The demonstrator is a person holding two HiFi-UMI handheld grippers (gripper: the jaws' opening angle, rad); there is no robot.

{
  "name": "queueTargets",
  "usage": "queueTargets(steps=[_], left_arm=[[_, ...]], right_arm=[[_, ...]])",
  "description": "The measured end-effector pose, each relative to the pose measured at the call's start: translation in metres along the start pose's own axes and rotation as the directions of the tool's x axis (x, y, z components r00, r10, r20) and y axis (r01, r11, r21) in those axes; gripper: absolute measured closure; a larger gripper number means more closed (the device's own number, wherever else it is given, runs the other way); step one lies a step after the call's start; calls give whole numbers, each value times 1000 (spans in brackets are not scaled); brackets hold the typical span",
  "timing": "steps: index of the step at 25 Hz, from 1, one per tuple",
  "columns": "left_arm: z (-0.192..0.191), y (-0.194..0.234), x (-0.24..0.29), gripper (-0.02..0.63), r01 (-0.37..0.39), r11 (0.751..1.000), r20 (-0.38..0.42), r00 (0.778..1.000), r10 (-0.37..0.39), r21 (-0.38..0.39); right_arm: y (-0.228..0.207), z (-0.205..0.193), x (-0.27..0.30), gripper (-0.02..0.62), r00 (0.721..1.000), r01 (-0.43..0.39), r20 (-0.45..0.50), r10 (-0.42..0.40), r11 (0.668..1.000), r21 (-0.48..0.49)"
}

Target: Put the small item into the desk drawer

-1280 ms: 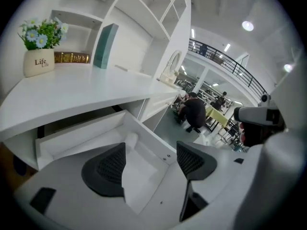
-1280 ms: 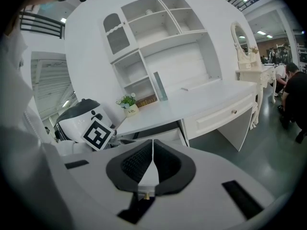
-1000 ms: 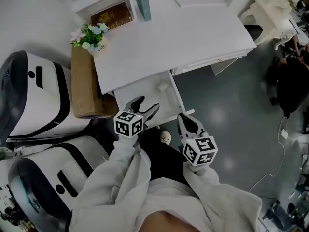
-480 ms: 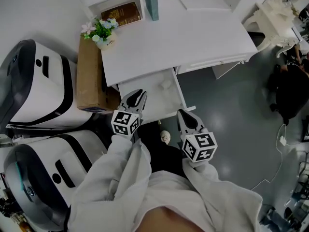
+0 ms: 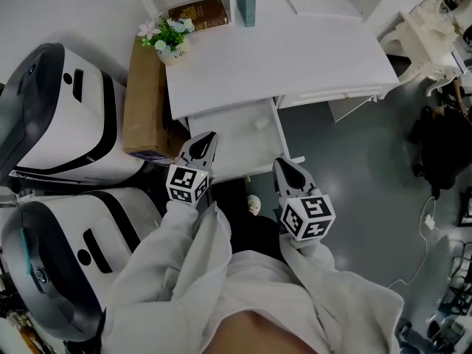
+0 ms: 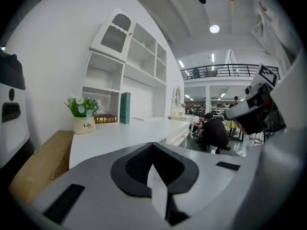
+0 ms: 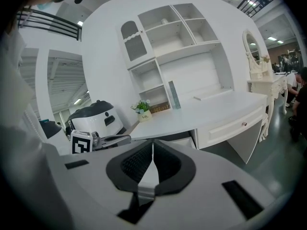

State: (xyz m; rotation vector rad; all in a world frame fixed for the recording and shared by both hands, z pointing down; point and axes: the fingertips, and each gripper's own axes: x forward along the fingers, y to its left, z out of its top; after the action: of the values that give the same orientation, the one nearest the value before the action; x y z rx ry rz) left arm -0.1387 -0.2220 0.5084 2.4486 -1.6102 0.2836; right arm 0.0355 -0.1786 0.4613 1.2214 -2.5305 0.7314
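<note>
Lying in open drawer (image 5: pixel 227 137), small item (image 5: pixel 259 123) well ahead of left gripper (image 5: pixel 202 146) and right gripper (image 5: pixel 285 170); both jaws pressed together, holding nothing

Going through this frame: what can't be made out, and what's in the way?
Small white item in the open drawer: too small in the head view to identify.
Drawer's inside: hidden in the left gripper view by the shut left claw and its own body.
Print on the brown book: too small, head view.
Pale round thing below the drawer: too small and dim, head view.
</note>
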Motion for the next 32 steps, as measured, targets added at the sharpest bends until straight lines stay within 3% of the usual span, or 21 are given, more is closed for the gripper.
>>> queueTargets(steps=[12, 23, 28, 32], left_arm=[[-8, 20, -32, 592, -83, 996, 26, 996, 84, -23], [-39, 46, -51, 592, -156, 987, -4, 988, 156, -45], [-22, 39, -72, 592, -195, 980, 2, 981, 195, -25], [1, 30, -85, 592, -214, 973, 10, 976, 216, -84]], right_arm=[[13, -1, 4, 561, 999, -30, -11, 30, 999, -25], [8, -7, 7, 561, 999, -23, -49, 20, 999, -44], [7, -4, 9, 561, 998, -30, -53, 27, 998, -49], [8, 3, 13, 561, 998, -40, -42, 38, 998, -47]])
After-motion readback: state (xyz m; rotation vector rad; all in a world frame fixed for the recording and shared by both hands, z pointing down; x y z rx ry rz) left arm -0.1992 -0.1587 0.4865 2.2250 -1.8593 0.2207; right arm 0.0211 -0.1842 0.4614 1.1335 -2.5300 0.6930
